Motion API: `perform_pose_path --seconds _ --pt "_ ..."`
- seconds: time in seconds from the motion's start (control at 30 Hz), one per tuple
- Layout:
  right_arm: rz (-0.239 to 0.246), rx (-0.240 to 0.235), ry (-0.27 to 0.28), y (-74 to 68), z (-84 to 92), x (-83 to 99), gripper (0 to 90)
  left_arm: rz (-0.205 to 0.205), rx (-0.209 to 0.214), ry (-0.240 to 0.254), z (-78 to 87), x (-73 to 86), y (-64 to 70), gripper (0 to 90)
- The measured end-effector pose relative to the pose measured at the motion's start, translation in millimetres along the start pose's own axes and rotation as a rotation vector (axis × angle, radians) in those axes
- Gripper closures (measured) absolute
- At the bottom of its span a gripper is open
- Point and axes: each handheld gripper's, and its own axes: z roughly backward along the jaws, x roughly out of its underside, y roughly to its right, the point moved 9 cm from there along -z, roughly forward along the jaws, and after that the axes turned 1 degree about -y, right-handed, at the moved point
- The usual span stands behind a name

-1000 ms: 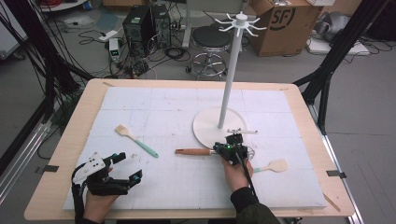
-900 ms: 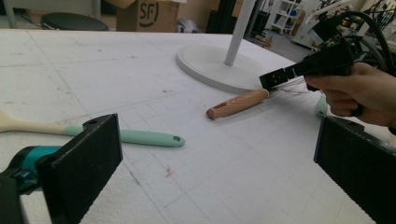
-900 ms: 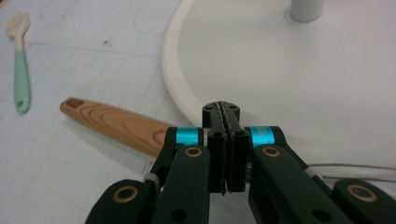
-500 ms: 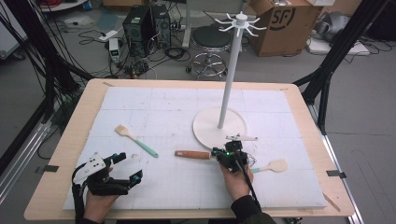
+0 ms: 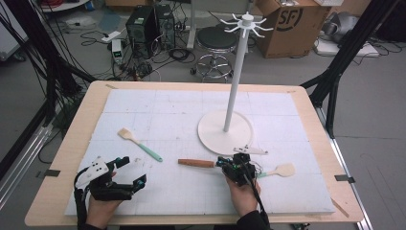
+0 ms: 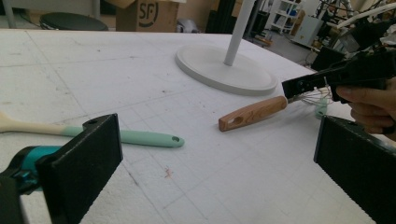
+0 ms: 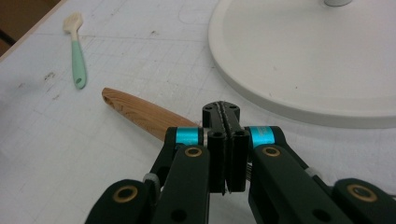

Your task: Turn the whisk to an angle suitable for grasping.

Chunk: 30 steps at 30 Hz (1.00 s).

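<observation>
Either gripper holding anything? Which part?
Right gripper is shut on the whisk, at its wires by the wooden handle. Left gripper is open, empty.

"SF" on the cardboard box behind the table.

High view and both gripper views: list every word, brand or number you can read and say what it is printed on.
"SF" reads on the cardboard box on the floor behind the table, and again on the box in the left gripper view.
The small label on the box's flap is too blurred to read.
Nothing else carries readable text.
</observation>
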Motion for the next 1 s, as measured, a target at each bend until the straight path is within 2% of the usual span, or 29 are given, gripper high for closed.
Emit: perform_pose_path --seconds 0.13,0.27,0.37,0.4,0.43,0.5,0.53,0.57,0.6,0.63,0.67,0.77,0.93,1.0 --pt "0.000 0.001 0.002 -1.3 0.6 0.9 89.9 0.001 -0.001 0.001 -0.2 -0.1 0.1 1.7" --pt "0.023 0.012 0.027 -3.5 3.1 1.6 89.8 0.002 0.000 0.001 0.0 0.0 -0.3 1.7" --pt "0.043 -0.031 0.100 -10.6 8.4 -5.0 89.8 0.001 0.001 0.001 -0.1 0.0 -0.2 1.7" --pt "0.045 -0.054 0.102 -14.9 8.3 -5.7 89.8 0.001 0.001 0.001 -0.4 0.0 -0.2 1.7" --pt "0.045 -0.054 0.102 -14.9 8.3 -5.7 89.8 0.000 -0.002 -0.001 -0.8 0.2 -0.4 1.7" --pt "0.037 -0.103 0.091 -25.6 4.4 -4.4 89.8 -0.001 0.001 -0.003 -1.5 0.3 0.0 1.7" --pt "0.043 -0.144 0.061 -37.7 -2.9 0.1 89.8 0.001 0.001 -0.001 -1.6 0.1 0.5 1.7" --pt "0.042 -0.165 0.045 -43.2 -7.5 2.9 89.8 -0.002 0.004 -0.001 -1.5 0.0 0.8 1.7" --pt "0.042 -0.165 0.045 -43.2 -7.5 2.9 89.8 -0.002 0.003 -0.002 -1.4 0.0 0.8 1.7" --pt "0.038 -0.198 0.002 -53.5 -17.0 9.6 89.8 -0.001 0.002 -0.001 -1.3 0.1 0.6 1.7" --pt "0.038 -0.198 0.002 -53.5 -17.0 9.6 89.8 0.000 0.002 -0.001 -1.1 0.1 0.4 1.7" --pt "0.051 -0.227 -0.042 -68.4 -30.1 16.7 89.8 0.001 0.002 0.001 -0.4 0.0 -0.3 1.7" --pt "0.078 -0.228 -0.065 -78.4 -39.5 18.3 89.8 0.001 0.001 0.002 -0.6 -0.1 -0.5 1.7" --pt "0.096 -0.221 -0.094 -83.3 -45.2 19.5 89.8 -0.002 0.002 -0.002 -1.0 0.1 0.0 1.7"
